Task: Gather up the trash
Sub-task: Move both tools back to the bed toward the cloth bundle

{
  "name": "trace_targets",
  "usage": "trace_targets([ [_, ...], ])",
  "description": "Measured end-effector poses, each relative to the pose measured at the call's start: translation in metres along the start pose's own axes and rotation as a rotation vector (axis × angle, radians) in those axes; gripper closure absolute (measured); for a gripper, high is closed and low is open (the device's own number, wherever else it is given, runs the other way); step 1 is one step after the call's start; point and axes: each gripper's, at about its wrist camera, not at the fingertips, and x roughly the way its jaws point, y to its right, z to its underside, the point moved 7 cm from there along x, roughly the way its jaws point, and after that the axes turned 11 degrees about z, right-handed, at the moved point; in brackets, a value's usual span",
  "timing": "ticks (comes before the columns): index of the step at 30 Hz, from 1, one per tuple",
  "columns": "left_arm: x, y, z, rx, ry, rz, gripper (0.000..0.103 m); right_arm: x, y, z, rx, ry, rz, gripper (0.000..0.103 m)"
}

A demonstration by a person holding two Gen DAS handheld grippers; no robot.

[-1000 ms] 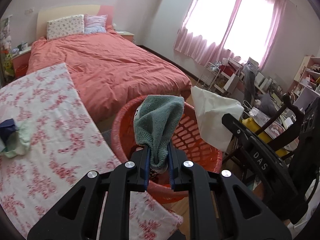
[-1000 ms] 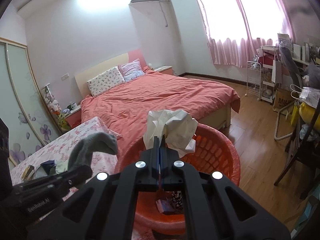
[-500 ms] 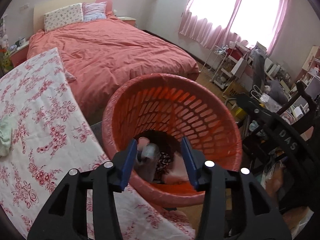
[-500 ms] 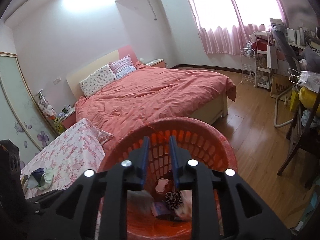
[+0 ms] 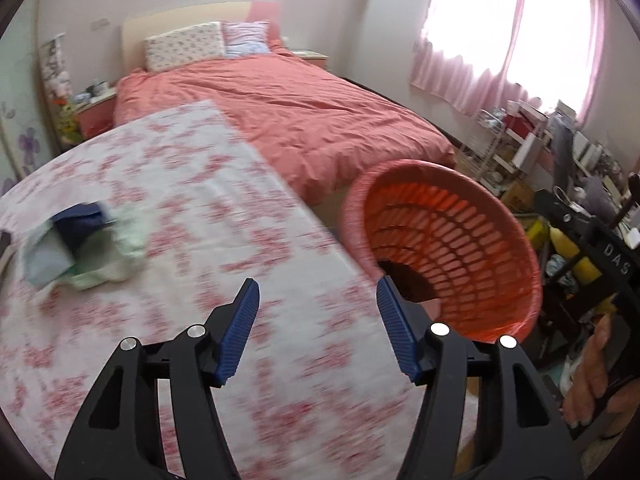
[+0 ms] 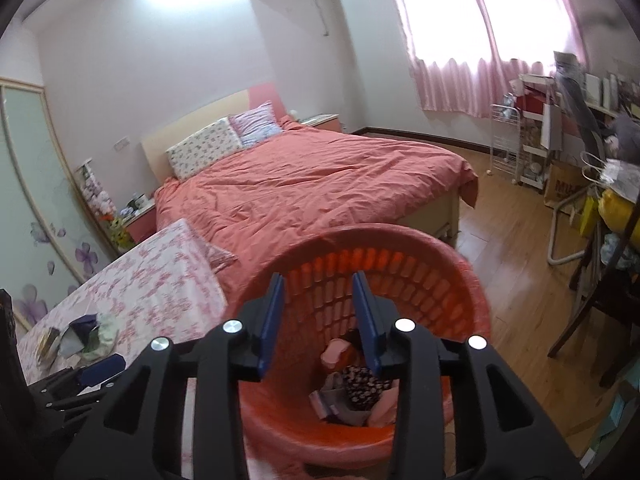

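Observation:
An orange slatted basket (image 5: pixel 452 248) stands on the floor by the table's right edge; it also shows in the right wrist view (image 6: pixel 420 276) with several dropped items (image 6: pixel 352 392) at its bottom. My left gripper (image 5: pixel 316 300) is open and empty over the floral tablecloth (image 5: pixel 200 200), left of the basket. A pile of crumpled trash (image 5: pixel 84 244), green, white and dark blue, lies on the table to the far left; it also shows in the right wrist view (image 6: pixel 88 334). My right gripper (image 6: pixel 318 292) is open and empty above the basket.
A bed with a salmon cover (image 5: pixel 304 108) lies behind the table and basket. A dark chair (image 6: pixel 600 288) and cluttered shelves (image 6: pixel 536 152) stand to the right on the wooden floor (image 6: pixel 516 256). A wardrobe (image 6: pixel 28 184) is at the left.
Both grippers opened and let the grey sock and the white tissue fall into the basket. My left gripper then swung left over the table; the right one stays above the basket.

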Motion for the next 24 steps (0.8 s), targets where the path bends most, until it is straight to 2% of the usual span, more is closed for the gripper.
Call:
trace_targets([
  [12,-0.065,-0.116,0.025,-0.163,0.058,-0.177,0.042,-0.024,-0.124,0.027,-0.168,-0.031,-0.144,0.060],
  [24,-0.135,-0.225,0.060,-0.333,0.116,-0.346,0.042,-0.046,-0.268,0.073,-0.349,-0.080,-0.304,0.059],
])
